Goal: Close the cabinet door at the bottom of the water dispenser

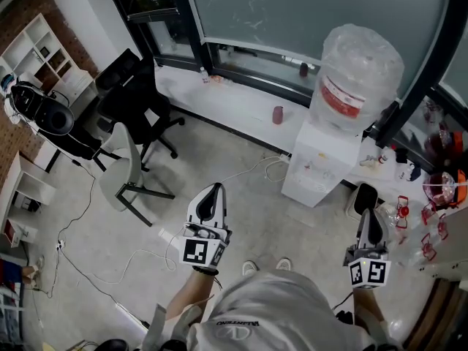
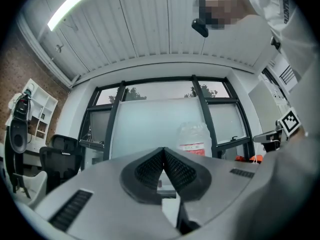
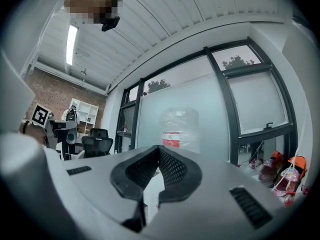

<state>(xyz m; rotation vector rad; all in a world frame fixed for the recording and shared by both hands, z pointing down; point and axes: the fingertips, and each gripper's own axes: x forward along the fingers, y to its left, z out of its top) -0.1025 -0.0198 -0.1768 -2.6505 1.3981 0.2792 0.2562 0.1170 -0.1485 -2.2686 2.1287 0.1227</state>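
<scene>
The white water dispenser [image 1: 316,163] stands by the window ledge with a large clear bottle [image 1: 360,68] on top. From above, its lower front shows only as a plain white face, and I cannot tell how the cabinet door stands. My left gripper [image 1: 213,190] hovers over the floor to the dispenser's lower left, shut and empty. My right gripper [image 1: 369,215] is just right of the dispenser's base, also shut with nothing in it. In the left gripper view the pads [image 2: 150,168] meet in front of the bottle [image 2: 194,138]. The right gripper view shows the pads [image 3: 173,167] closed below the bottle [image 3: 179,126].
A black office chair [image 1: 135,97] and a grey chair [image 1: 121,168] stand at the left. White cables [image 1: 110,265] trail over the floor. A dark bin [image 1: 363,198] sits right of the dispenser. A red bottle [image 1: 278,114] stands on the ledge. Red and orange items [image 1: 439,189] crowd the right edge.
</scene>
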